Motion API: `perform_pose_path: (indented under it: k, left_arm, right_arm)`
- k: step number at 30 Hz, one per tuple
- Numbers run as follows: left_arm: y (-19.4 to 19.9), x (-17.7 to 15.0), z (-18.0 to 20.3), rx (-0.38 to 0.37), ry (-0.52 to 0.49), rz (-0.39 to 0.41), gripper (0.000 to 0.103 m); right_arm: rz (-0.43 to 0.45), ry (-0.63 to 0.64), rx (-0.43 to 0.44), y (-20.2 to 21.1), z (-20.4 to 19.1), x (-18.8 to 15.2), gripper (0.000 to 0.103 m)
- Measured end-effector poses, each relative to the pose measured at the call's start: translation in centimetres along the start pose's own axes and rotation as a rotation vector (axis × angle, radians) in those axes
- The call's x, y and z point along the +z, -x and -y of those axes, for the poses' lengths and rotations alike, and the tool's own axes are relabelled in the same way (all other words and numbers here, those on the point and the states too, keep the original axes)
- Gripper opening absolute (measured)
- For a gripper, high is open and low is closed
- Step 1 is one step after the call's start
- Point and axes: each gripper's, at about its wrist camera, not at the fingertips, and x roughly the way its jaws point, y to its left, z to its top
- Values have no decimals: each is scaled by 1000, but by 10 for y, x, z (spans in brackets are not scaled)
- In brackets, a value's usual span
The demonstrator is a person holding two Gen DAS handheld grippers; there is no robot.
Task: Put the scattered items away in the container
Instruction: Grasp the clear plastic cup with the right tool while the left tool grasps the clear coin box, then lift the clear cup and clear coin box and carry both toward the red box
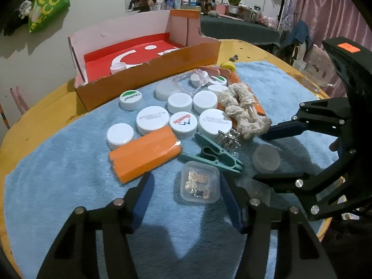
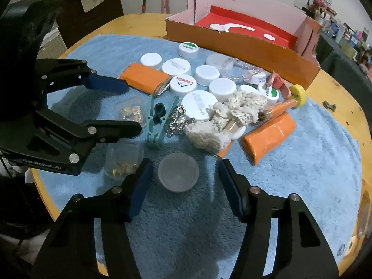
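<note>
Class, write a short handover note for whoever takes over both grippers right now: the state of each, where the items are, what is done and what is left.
Left gripper: open, jaws either side of the small clear square box, not pressing on it.
Right gripper: open, jaws either side of the frosted round lid, no grip.
Items: white caps, orange packets, teal clip, cream scrunchie and bead bracelet all lie on the blue towel.
Done: the orange cardboard box at the far edge of the towel holds a couple of white caps.
Left: nearly everything; start with the two items between the jaws.
</note>
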Motion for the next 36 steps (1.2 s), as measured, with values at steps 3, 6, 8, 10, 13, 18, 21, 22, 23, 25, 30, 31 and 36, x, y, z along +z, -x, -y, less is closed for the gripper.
perform_pose_path:
  k: [3,6,8,10,13,18,21,22,23,25,30,31,36]
  left_arm:
    - [-1,0,1,-5,2,-3,55]
    - [-1,-1,2,-10,0,-3,50]
    - [-1,-1,2,-16,2,-2,45]
    - [0,-1,1,-26,9,-4,42]
    - [0,-2,-1,-36,20,-5,37]
    - [1,-2,-3,-40,36,-5,35]
    - [2,-2,-3,-41,39,-4,35]
    - [2,-2,-3,-41,40,-3,35]
    - [2,-2,-4,-40,43,-1,35]
    - [3,-1,-5,-39,47,0,35]
    - [7,1,-7,-34,56,10,35]
    - [8,1,-8,-34,56,12,35]
    - [12,4,-8,-29,55,23,35]
  right_arm:
    - [0,-5,2,1,1,-1,51]
    - [0,-3,-3,2,2,-2,48]
    - [1,-1,-7,3,2,-3,46]
    - [1,-2,-7,4,2,-3,44]
    - [0,-2,-12,4,3,-3,40]
    - [-4,5,-17,5,2,-4,32]
    - [-4,4,-18,6,1,-4,31]
    - [-5,2,-17,6,2,-4,31]
    - [-5,0,-16,6,2,-4,31]
    - [-5,-1,-17,6,2,-4,31]
    - [-2,-1,-12,9,1,-3,31]
    - [-1,0,-13,10,1,-3,31]
    - [13,12,-18,19,-2,-2,31]
